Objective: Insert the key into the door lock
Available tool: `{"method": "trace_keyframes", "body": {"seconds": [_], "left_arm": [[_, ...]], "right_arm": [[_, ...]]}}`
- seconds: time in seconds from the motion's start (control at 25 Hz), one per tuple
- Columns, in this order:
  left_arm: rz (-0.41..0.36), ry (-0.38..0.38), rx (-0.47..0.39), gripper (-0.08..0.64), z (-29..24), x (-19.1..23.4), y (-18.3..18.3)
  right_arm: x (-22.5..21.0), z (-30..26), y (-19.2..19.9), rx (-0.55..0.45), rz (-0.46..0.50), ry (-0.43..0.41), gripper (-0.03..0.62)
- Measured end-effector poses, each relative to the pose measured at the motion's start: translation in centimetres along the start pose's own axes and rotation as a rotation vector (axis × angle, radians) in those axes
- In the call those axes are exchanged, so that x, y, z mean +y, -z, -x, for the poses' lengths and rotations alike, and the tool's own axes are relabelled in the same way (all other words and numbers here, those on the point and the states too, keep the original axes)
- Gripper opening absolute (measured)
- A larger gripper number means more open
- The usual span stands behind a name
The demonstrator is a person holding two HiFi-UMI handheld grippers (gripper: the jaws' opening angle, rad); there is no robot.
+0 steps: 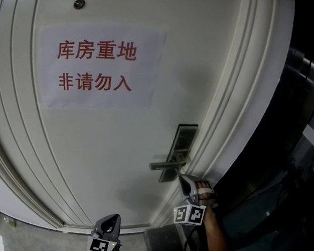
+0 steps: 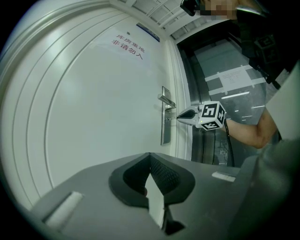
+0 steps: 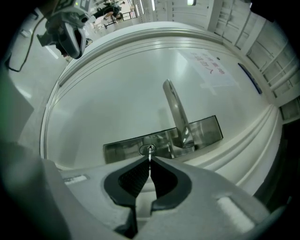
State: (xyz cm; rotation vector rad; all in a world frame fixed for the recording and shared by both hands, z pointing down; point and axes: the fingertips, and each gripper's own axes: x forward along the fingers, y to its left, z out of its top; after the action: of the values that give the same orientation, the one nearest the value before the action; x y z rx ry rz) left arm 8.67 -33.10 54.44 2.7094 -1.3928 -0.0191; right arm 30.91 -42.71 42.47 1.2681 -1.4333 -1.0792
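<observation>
Head view: a large white panelled door point(image 1: 122, 162) fills the scene, with a paper sign point(image 1: 103, 67) in red characters taped high on it. At the door's right edge sits a metal lock plate point(image 1: 180, 142) with a lever handle point(image 1: 168, 164) and, below the handle, the keyhole point(image 3: 148, 150).

The risk, as I judge it, is that the key point(image 3: 150, 154) is thin and gripped only at its end. Any tilt or sideways push from my hand could bind it in the cylinder or twist it out of the pads.

My right tongs point(image 3: 150, 160) are clamped tight on the key, whose tip meets the keyhole; how deep it sits I cannot tell. My left tongs point(image 2: 149, 155) hang well back from the door, jaws together, holding nothing.
</observation>
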Motion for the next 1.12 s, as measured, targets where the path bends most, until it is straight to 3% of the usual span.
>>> {"method": "trace_keyframes", "body": {"seconds": [0.6, 1.12], "left_arm": [[0.011, -0.007, -0.007, 0.002, 1.0, 0.5, 0.1], [0.017, 0.0, -0.011, 0.002, 1.2, 0.3, -0.1]], "right_arm": [[0.4, -0.4, -0.1, 0.067, 0.132, 0.035, 0.011], [0.3, -1.0, -0.3, 0.075, 0.137, 0.048, 0.012]]}}
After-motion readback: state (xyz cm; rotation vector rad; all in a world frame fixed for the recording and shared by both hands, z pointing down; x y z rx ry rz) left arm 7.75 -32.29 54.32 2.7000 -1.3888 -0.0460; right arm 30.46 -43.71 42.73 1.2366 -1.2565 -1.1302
